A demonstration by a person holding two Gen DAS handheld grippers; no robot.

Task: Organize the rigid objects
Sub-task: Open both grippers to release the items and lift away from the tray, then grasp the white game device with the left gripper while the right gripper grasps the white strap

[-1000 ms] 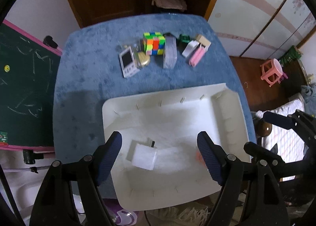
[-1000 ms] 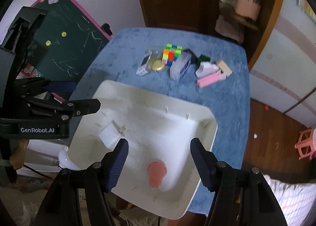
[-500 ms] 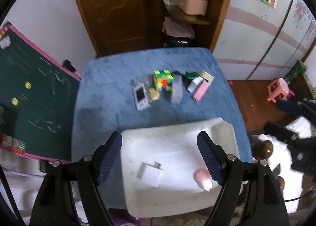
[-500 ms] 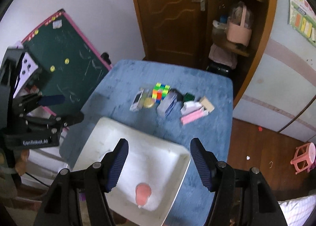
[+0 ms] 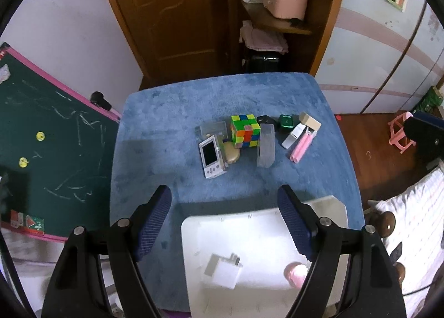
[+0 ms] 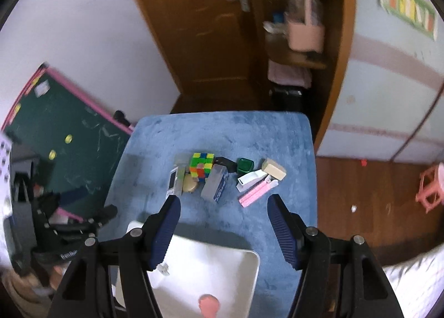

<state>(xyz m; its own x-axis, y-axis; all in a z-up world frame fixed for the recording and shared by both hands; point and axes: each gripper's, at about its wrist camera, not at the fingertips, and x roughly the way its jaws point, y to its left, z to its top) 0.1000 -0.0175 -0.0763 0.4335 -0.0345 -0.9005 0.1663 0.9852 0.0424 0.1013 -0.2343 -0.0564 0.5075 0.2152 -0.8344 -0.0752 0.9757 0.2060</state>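
Nearest to me, at the front edge of the worktop (image 5: 155,129), sits a white tray (image 5: 260,232), and in it lie a white charger block (image 5: 222,272) toward the left and a small pink round thing (image 5: 297,273) toward the right, well apart from each other. The worktop is draped in a plush blue cover with rounded corners.

Past the tray, across a bare stretch of blue, the loose things lie in a ragged row: a white handheld game console (image 5: 212,156) lying flat, a beige oval case (image 5: 231,152) just beside it, a colourful puzzle cube (image 5: 245,130) standing behind that, a frosted clear box (image 5: 265,144) on its edge to the cube's right, then a white clip-like piece (image 5: 291,137), a pink bar (image 5: 302,147), a small green box (image 5: 286,122) and a tan block (image 5: 310,120) (a dark item behind the cube is too hidden to identify).

To the left a green chalkboard (image 5: 47,134) with a pink frame leans beside the worktop. Beyond stands a brown wooden door (image 5: 177,12), next to an open shelf carrying a pink basket (image 5: 284,2); on the far right a pink stool (image 5: 401,134) stands on the wooden floor.

The left claw (image 5: 226,223) hangs above the tray's far edge, spread wide, gripping nothing and touching nothing. The right claw (image 6: 224,227) is likewise spread wide and empty, high over the tray.
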